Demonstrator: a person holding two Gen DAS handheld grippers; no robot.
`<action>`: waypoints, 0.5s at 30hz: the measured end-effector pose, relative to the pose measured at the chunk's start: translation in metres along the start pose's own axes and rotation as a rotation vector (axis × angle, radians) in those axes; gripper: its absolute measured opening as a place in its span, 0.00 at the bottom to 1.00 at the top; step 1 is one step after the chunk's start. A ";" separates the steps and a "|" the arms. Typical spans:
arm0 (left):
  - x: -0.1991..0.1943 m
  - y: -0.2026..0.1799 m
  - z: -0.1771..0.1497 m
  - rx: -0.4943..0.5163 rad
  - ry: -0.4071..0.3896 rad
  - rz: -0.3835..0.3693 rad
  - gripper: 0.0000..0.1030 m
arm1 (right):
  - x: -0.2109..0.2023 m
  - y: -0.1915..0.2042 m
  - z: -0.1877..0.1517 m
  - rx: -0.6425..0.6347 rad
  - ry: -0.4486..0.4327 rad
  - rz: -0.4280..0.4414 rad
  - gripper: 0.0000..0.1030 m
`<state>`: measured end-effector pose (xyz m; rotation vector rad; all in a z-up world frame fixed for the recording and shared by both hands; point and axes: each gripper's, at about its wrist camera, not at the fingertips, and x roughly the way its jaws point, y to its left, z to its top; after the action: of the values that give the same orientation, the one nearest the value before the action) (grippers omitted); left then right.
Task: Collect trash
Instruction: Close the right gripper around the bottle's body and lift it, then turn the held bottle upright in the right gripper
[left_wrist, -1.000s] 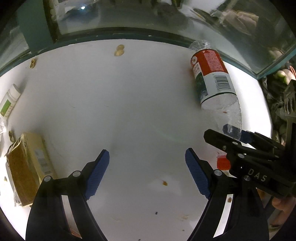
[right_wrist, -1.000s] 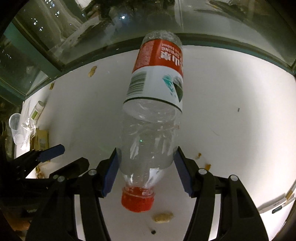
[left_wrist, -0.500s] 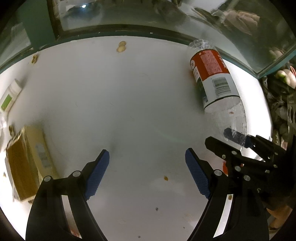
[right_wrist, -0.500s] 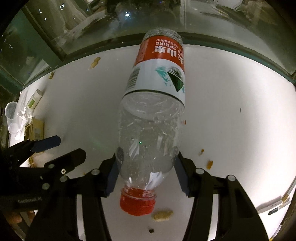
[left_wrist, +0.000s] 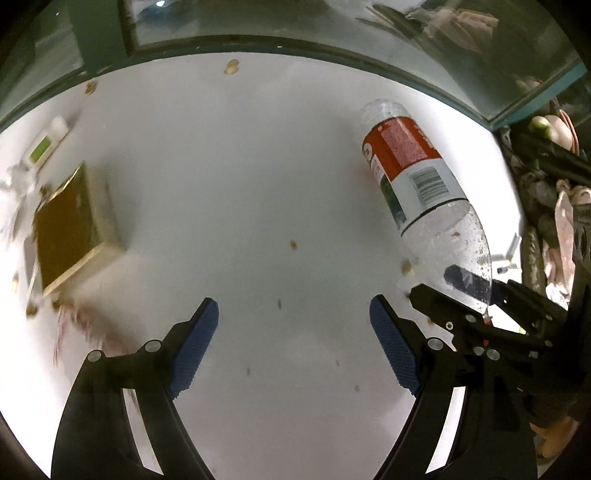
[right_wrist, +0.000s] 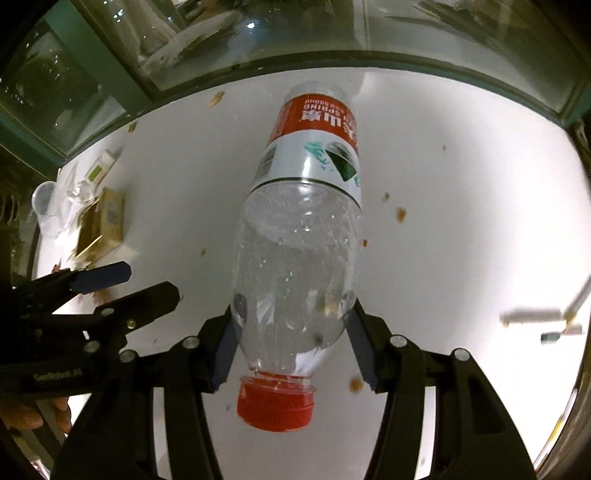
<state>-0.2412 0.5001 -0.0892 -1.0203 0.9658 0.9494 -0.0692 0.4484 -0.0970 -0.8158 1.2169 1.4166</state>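
Observation:
A clear plastic bottle (right_wrist: 299, 258) with a red-and-white label and a red cap hangs cap-down toward the camera, above the white table (right_wrist: 461, 221). My right gripper (right_wrist: 295, 325) is shut on its clear shoulder, blue pads pressing both sides. In the left wrist view the same bottle (left_wrist: 417, 184) slants at the right, with the right gripper (left_wrist: 469, 291) clamped on its lower end. My left gripper (left_wrist: 293, 306) stands open over bare table, nothing between its blue pads. It also shows at the left of the right wrist view as the left gripper (right_wrist: 125, 284).
A brown box (left_wrist: 70, 229) lies at the table's left, with a small white-and-green container (left_wrist: 46, 144) and crumpled plastic beyond it. Crumbs and nut shells (left_wrist: 232, 67) dot the surface. White sticks (right_wrist: 535, 317) lie at the right. A glass-edged border (left_wrist: 295, 40) runs along the far side.
The right gripper closed on the bottle and raised it off the table. Both grippers have drawn back and up, so more of the table and the brown box shows.

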 end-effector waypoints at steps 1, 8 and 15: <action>-0.005 -0.003 -0.009 -0.003 0.008 -0.006 0.79 | -0.006 0.002 -0.008 0.003 0.000 0.004 0.50; -0.046 -0.008 -0.058 0.021 0.010 -0.015 0.79 | -0.048 0.012 -0.048 0.010 -0.022 0.025 0.49; -0.077 -0.030 -0.096 0.078 0.005 -0.034 0.79 | -0.088 0.019 -0.088 0.015 -0.066 0.027 0.48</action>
<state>-0.2530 0.3876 -0.0309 -0.9708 0.9795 0.8746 -0.0800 0.3414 -0.0323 -0.7390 1.1902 1.4442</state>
